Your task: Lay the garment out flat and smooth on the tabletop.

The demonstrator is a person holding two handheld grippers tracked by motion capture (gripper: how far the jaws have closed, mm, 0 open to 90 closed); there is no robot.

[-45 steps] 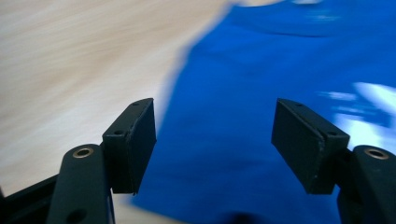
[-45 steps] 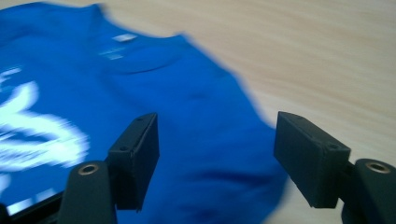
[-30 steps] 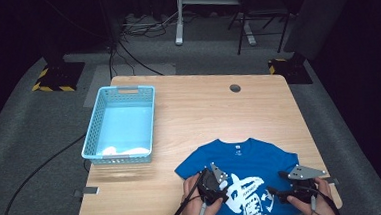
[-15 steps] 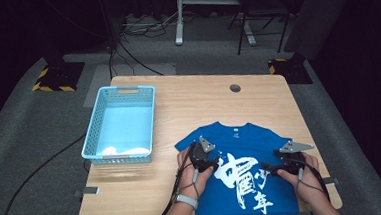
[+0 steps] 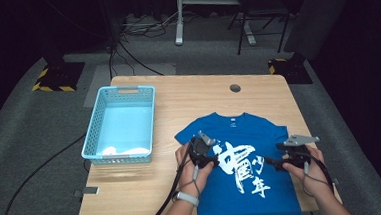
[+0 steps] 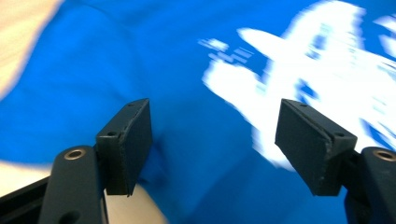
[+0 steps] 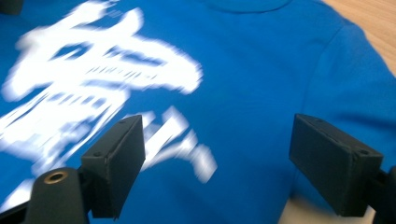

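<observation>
You are working at a wooden tabletop (image 5: 148, 190) that is carrying everything here. Taking the blue T-shirt (image 5: 260, 133) as your landmark: it is lying spread flat, print side up, on the half of the tabletop nearest you and toward your right, with its hem hanging over the near edge and its collar pointing away from you. White brush-style characters (image 5: 242, 167) are running down its front. Well to the left of the shirt, a light blue plastic basket (image 5: 92, 138) is sitting on the tabletop, with something pale lying at its near end; what it is cannot be made out. Beyond the shirt's collar, a small round grommet (image 5: 235, 88) is set into the tabletop.

Your left gripper (image 6: 212, 140) is hovering over the shirt's left side, just beside the print; its fingers (image 6: 130, 140) are standing wide apart with nothing but blue fabric showing between them. Your right gripper (image 7: 219, 163) is hovering over the shirt's right side, near the sleeve; its fingers (image 7: 119, 161) are likewise spread wide and are gripping nothing.
</observation>
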